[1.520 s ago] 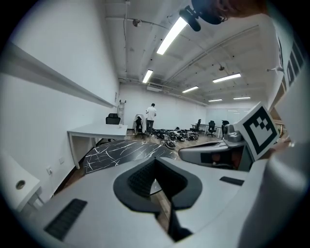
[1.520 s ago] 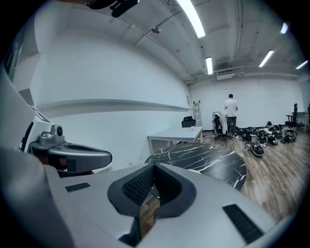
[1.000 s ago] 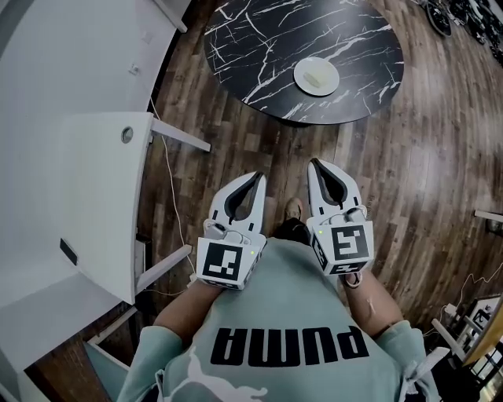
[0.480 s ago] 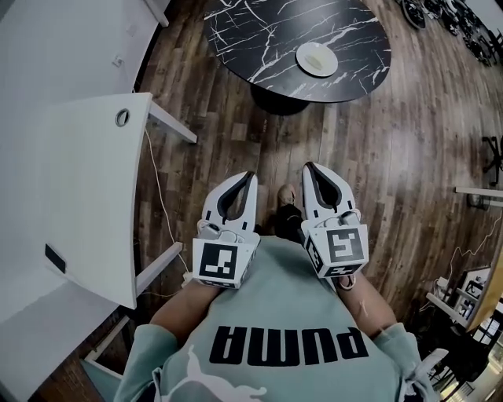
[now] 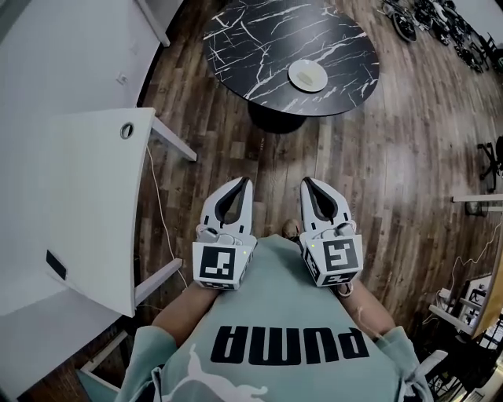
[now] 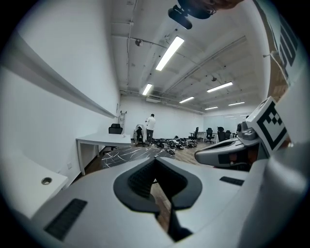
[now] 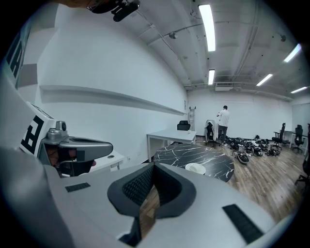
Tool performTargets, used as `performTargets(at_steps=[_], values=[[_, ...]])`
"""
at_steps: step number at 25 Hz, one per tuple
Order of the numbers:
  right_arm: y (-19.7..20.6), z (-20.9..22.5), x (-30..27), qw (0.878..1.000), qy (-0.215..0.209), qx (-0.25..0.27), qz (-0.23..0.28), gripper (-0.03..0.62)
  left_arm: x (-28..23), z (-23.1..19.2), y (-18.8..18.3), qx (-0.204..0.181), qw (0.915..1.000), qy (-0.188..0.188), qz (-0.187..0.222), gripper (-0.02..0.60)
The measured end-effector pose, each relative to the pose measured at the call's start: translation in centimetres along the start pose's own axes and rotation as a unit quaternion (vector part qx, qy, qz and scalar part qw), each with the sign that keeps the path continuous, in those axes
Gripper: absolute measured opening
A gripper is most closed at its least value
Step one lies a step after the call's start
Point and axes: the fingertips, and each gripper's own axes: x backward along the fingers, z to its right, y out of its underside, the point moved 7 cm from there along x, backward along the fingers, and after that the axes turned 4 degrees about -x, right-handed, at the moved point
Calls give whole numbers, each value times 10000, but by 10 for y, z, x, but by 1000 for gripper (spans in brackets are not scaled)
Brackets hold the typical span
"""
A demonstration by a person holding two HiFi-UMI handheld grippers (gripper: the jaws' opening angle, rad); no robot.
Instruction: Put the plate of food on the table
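A white plate (image 5: 308,75) with a pale piece of food rests on the round black marble table (image 5: 259,39) at the top of the head view. Both grippers hover over the wood floor, close to my body and well short of the table. My left gripper (image 5: 245,181) is shut with nothing in it, its tips meeting. My right gripper (image 5: 305,180) beside it is shut and empty too. In the right gripper view the plate (image 7: 195,168) lies beyond the closed tips (image 7: 153,165). The left gripper view shows its closed tips (image 6: 156,160) and the table (image 6: 128,154) far ahead.
A white desk (image 5: 94,196) stands at the left, with a cable (image 5: 161,212) trailing on the floor beside it. Chairs and dark clutter (image 5: 428,20) sit past the table. A person (image 7: 224,121) stands far off by the back wall. My shoe (image 5: 292,228) shows between the grippers.
The table and plate have shrunk and drawn away in the head view. Both grippers have slid lower in the frame, closer to my body, still shut and empty.
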Motion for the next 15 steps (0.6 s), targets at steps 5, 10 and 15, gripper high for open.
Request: performTargets(at_steps=[5,10,15], values=[[0,25,10,10000,-10,-44,78,8,-14,26,-7,-171,9997,84,-119,6],[3,40,16,9999,-92,-91,110,6,-19,44,-3,-181,9995,57,-262,6],[7,49,21,9998,-147,-110,126,6,-22,54,-5,-263,9993,5,-267,6]])
